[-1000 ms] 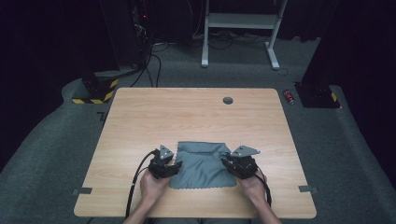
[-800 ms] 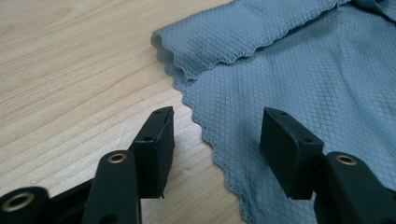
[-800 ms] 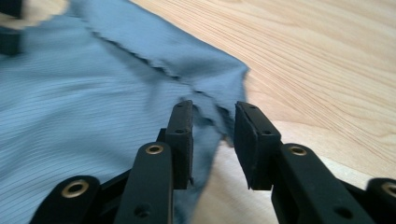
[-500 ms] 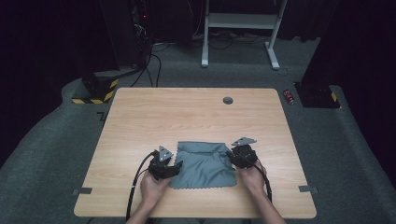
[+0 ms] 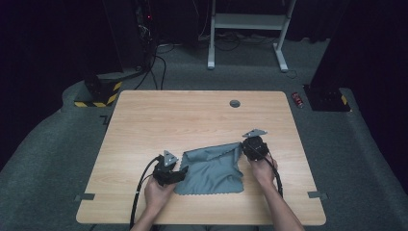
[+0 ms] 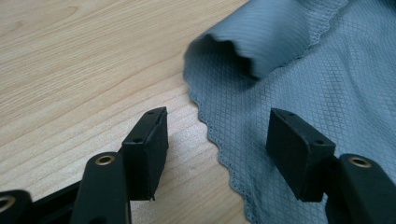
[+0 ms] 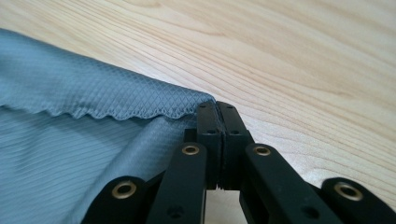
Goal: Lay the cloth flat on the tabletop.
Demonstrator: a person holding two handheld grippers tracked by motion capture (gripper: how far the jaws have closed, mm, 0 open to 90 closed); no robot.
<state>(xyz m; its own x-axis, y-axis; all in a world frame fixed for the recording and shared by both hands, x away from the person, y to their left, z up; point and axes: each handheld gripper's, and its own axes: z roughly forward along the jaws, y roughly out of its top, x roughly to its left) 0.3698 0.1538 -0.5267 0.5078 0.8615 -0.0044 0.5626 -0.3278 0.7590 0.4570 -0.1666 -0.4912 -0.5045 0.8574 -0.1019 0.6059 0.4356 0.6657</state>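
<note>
A grey-blue cloth [image 5: 211, 171] lies on the near half of the wooden table [image 5: 192, 120]. At the cloth's far right corner my right gripper [image 5: 243, 148] has just closed; its jaws are shut on the scalloped edge of the cloth [image 7: 70, 116], which runs into the pinched tips of the right gripper [image 7: 217, 108]. My left gripper [image 5: 182, 172] is at the cloth's left edge and has just been opening. In the left gripper view, the left gripper [image 6: 217, 122] stands open over the cloth's edge [image 6: 327, 84], one jaw above bare wood, the other above fabric. A fold rises beyond the jaws.
A round grey grommet [image 5: 235, 103] sits near the table's far edge. On the floor behind are a white table frame [image 5: 245, 21], a black and yellow striped block [image 5: 98, 91] with cables, and a small red item [image 5: 299, 99].
My right gripper has moved away from the person toward the table's middle, dragging the cloth's corner with it. The cloth has gone from flat to rumpled along its far edge. The left hand stayed put.
</note>
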